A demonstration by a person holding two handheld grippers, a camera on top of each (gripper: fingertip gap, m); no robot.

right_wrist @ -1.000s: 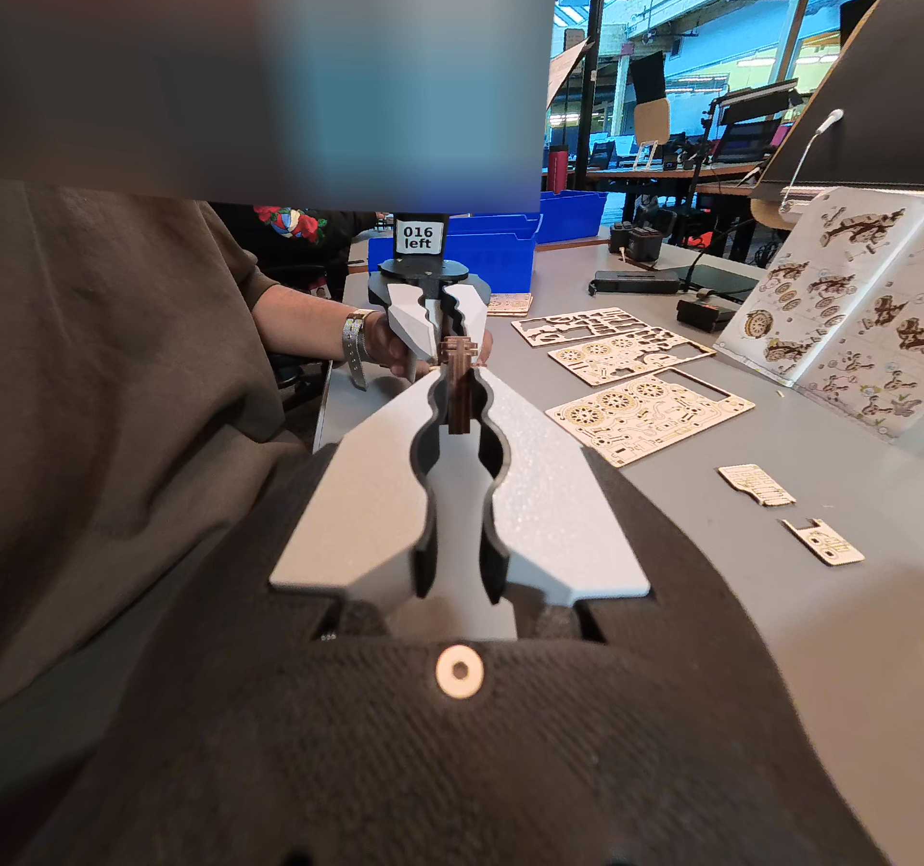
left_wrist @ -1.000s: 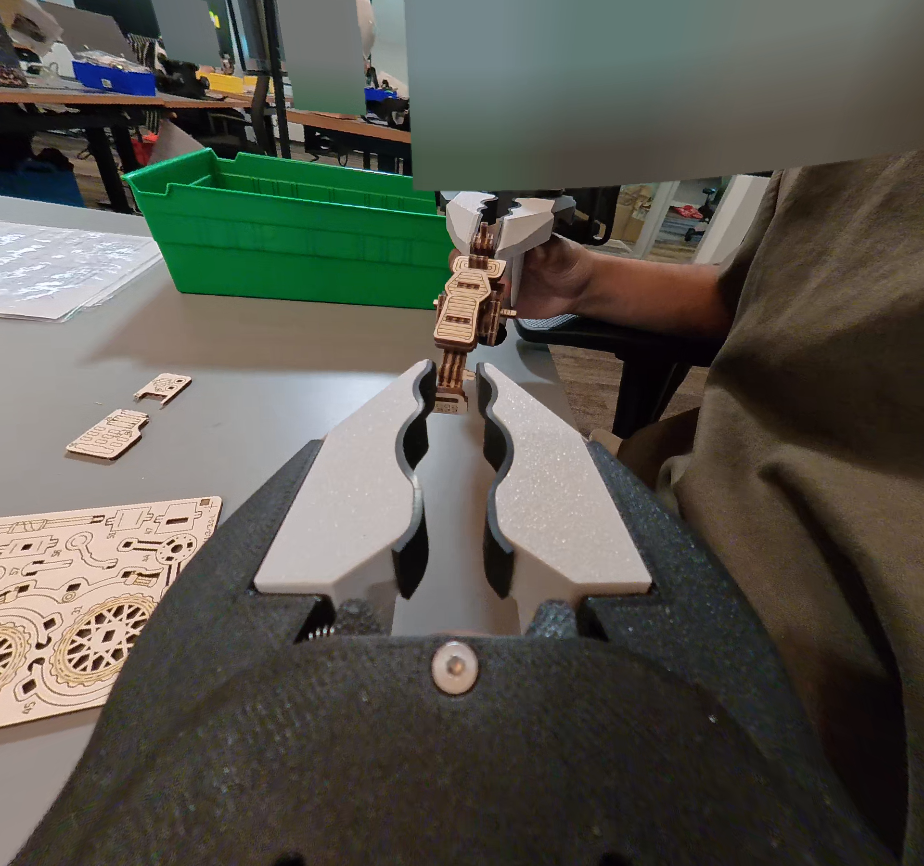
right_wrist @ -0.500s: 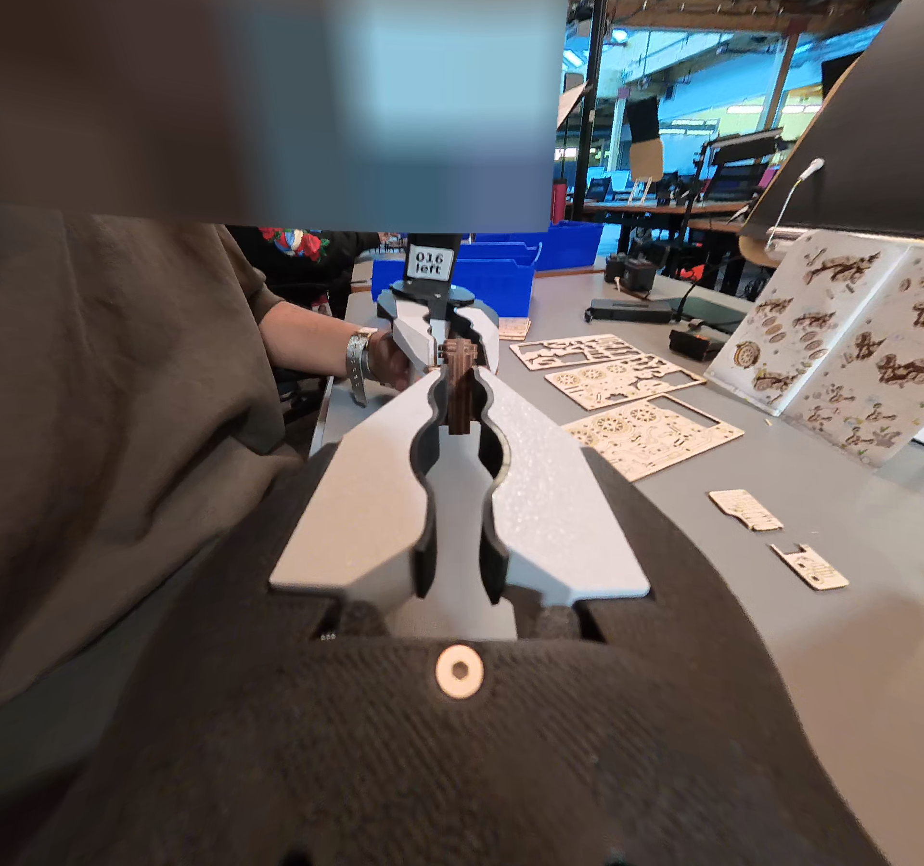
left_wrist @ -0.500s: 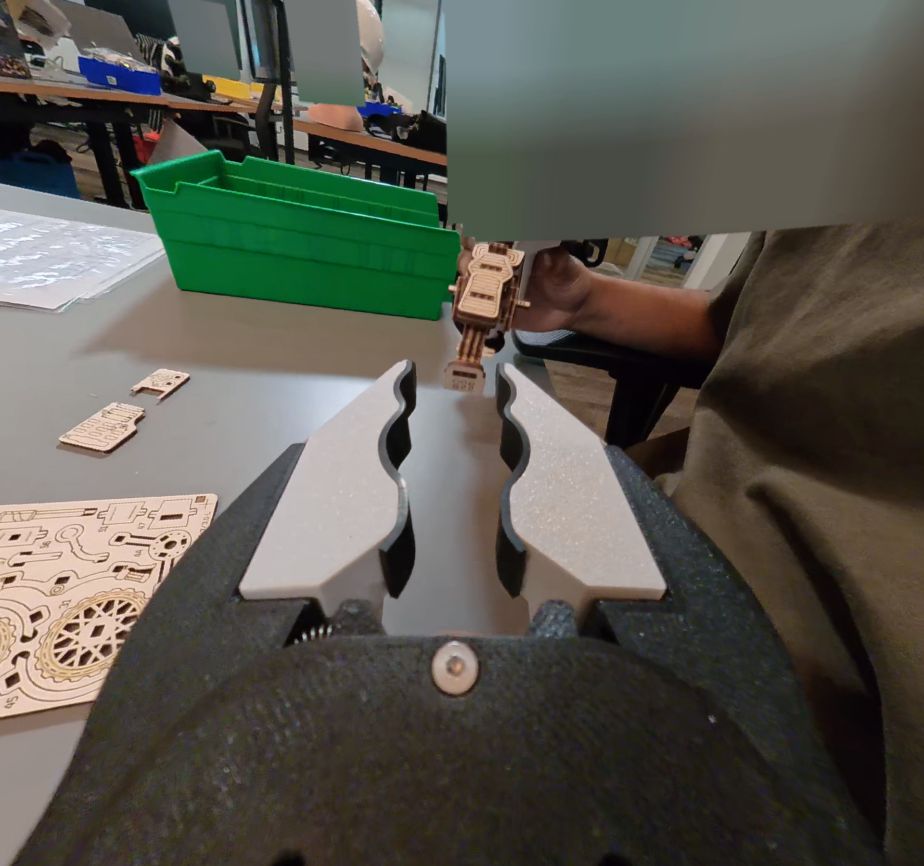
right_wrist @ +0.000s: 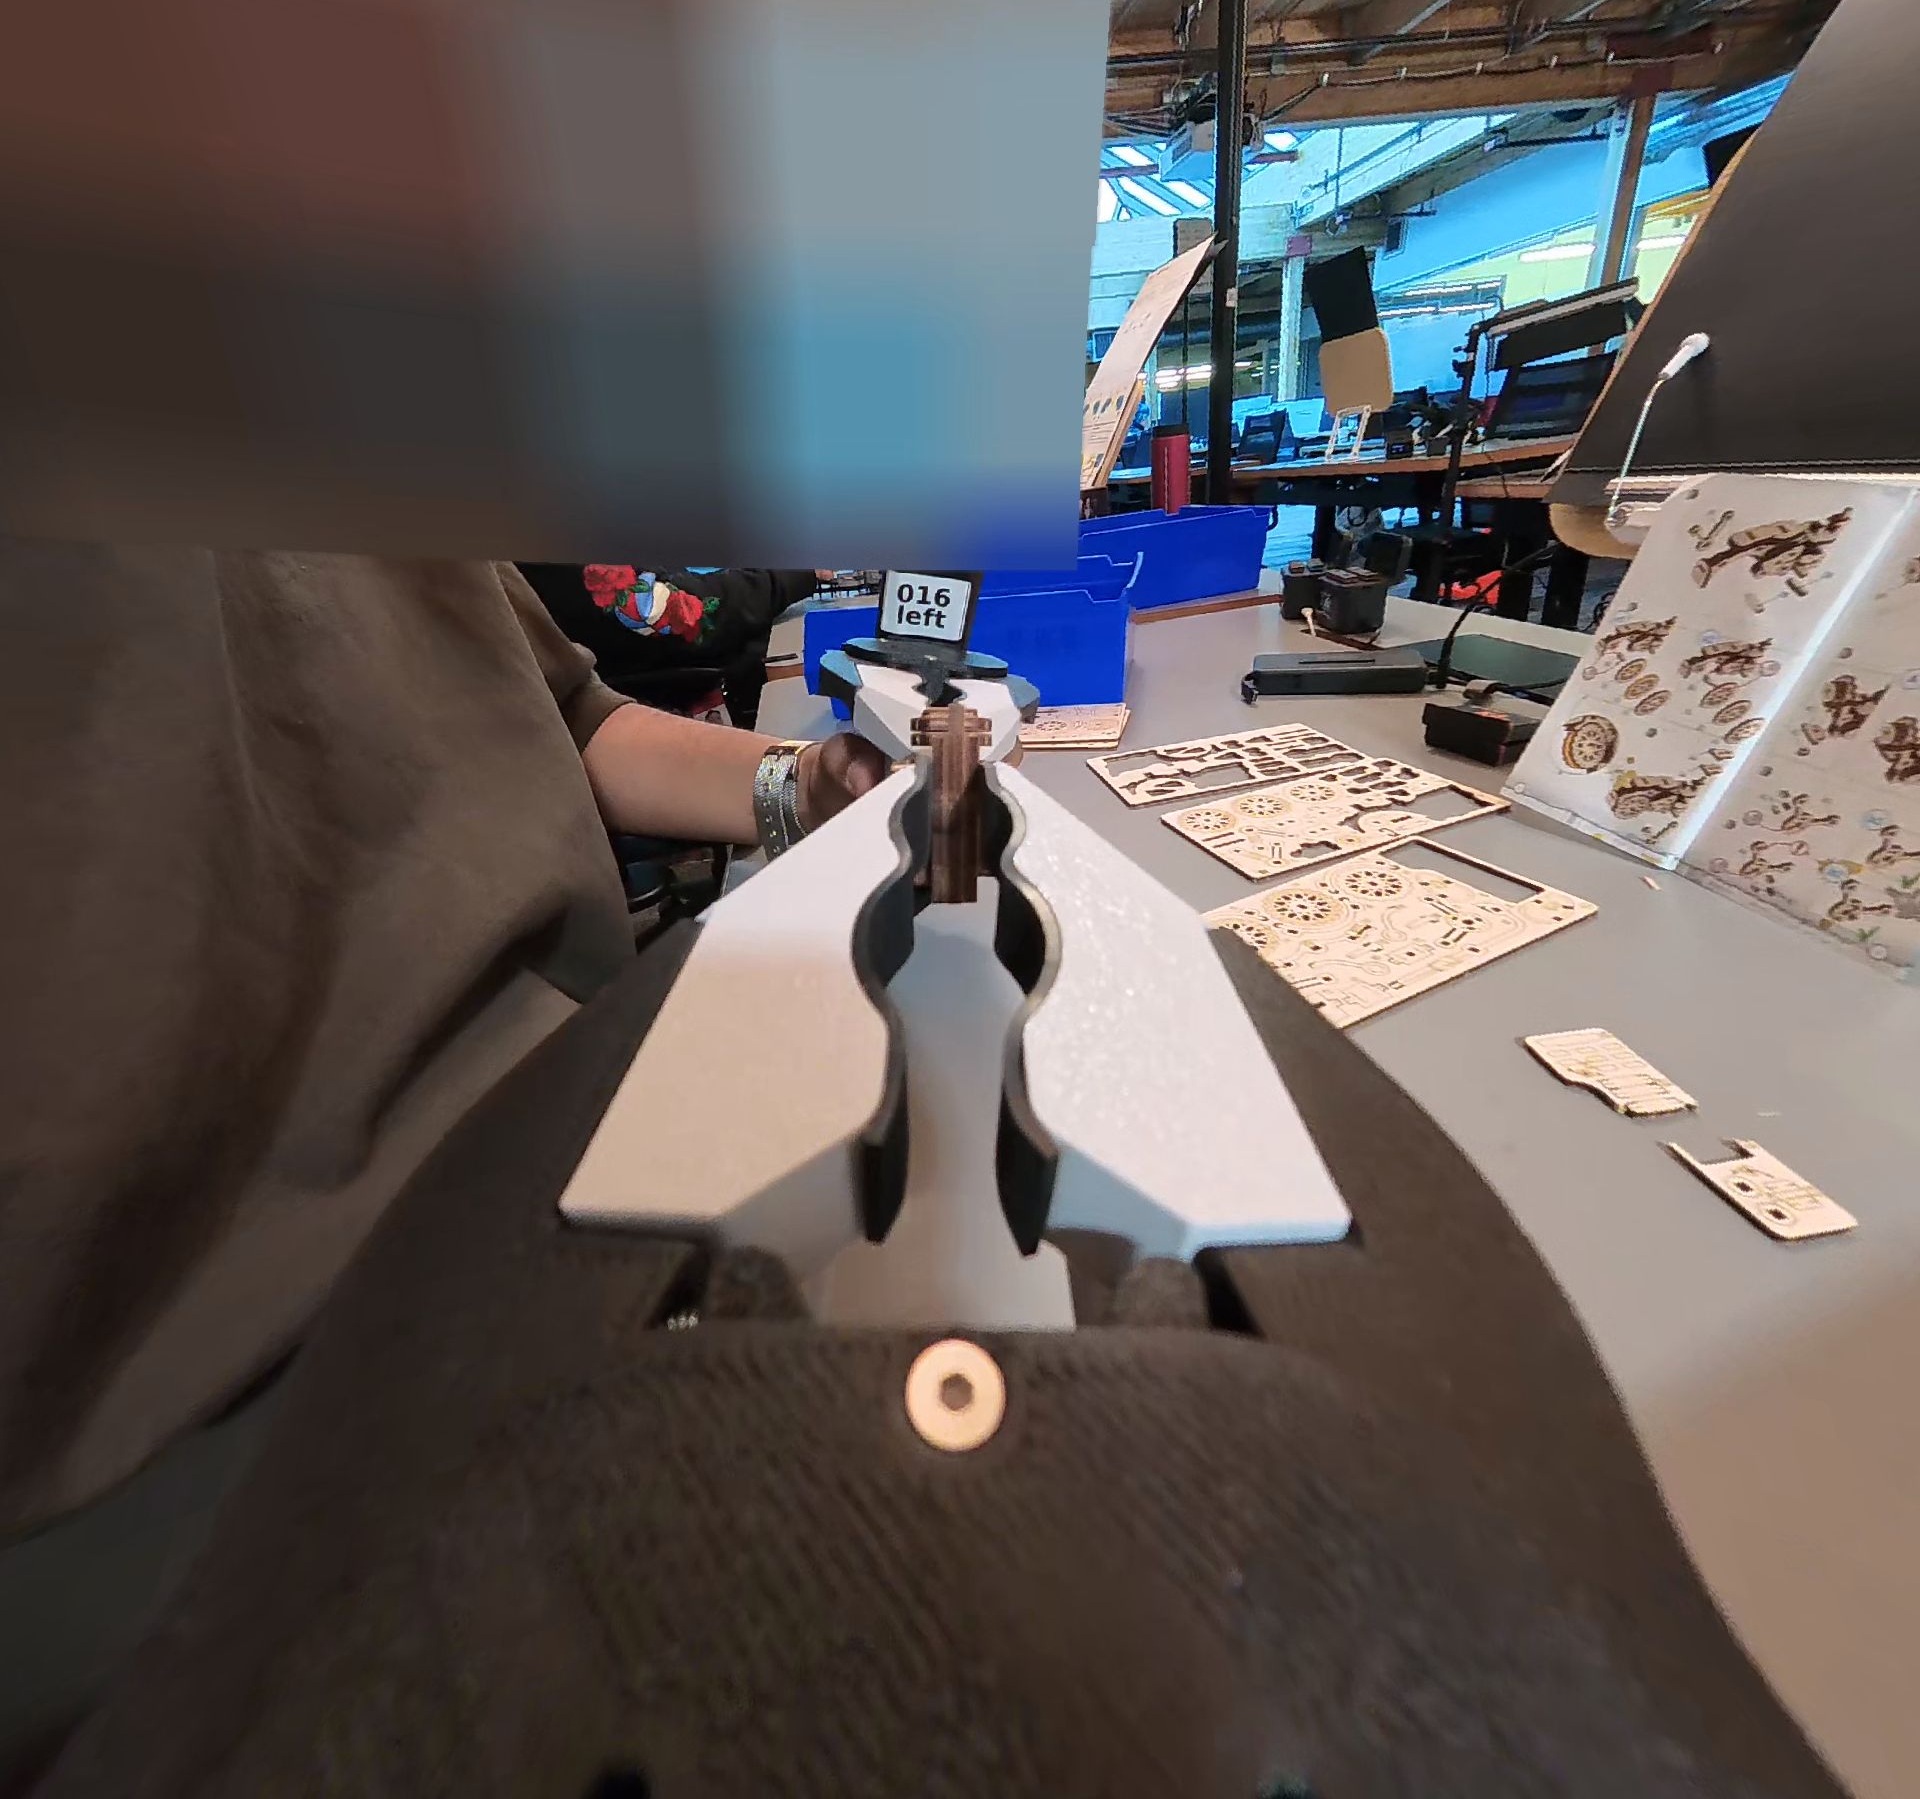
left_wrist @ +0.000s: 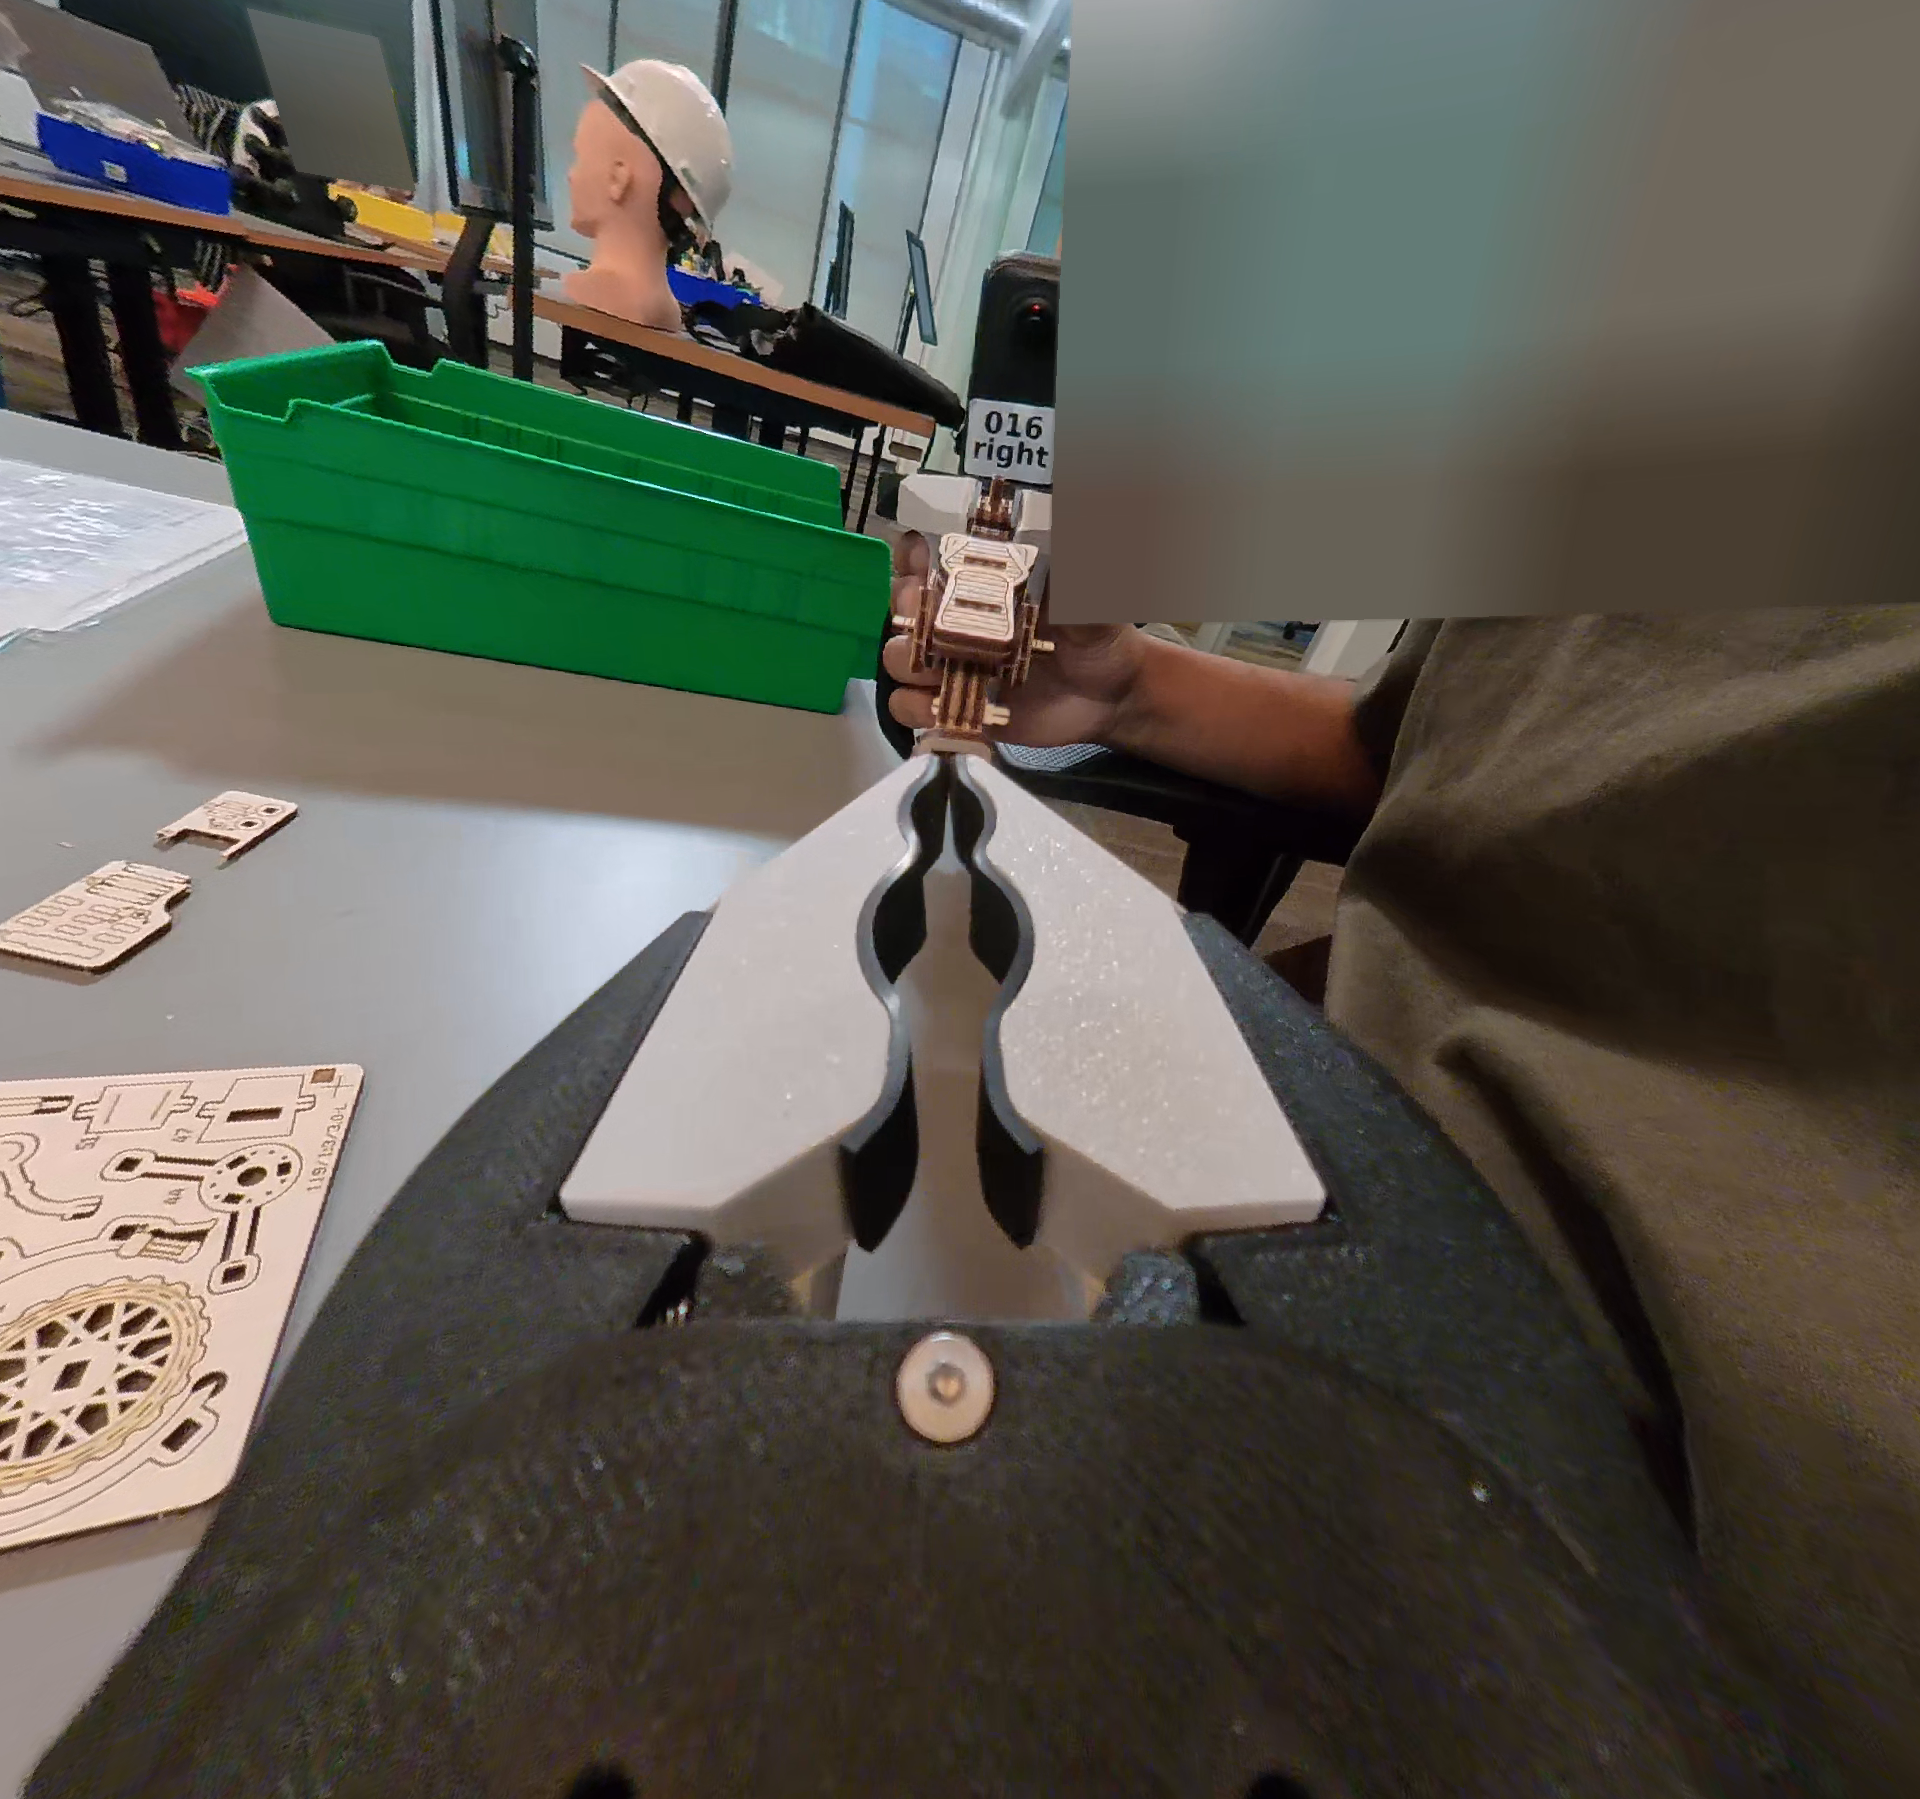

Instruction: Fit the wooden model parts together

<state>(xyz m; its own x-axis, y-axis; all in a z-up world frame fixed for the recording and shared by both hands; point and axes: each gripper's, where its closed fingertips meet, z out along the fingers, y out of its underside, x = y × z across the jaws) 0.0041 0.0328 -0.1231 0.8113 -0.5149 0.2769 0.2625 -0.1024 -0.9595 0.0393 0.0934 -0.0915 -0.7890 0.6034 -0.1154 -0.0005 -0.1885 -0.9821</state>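
Grippers meet mid-air over the table edge. My right gripper clamps the wooden model; my left gripper pinches its lower tab.

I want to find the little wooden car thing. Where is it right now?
The little wooden model is up in the air between both tools, above the table's near edge, just right of the green bin. The right tool pinches it.
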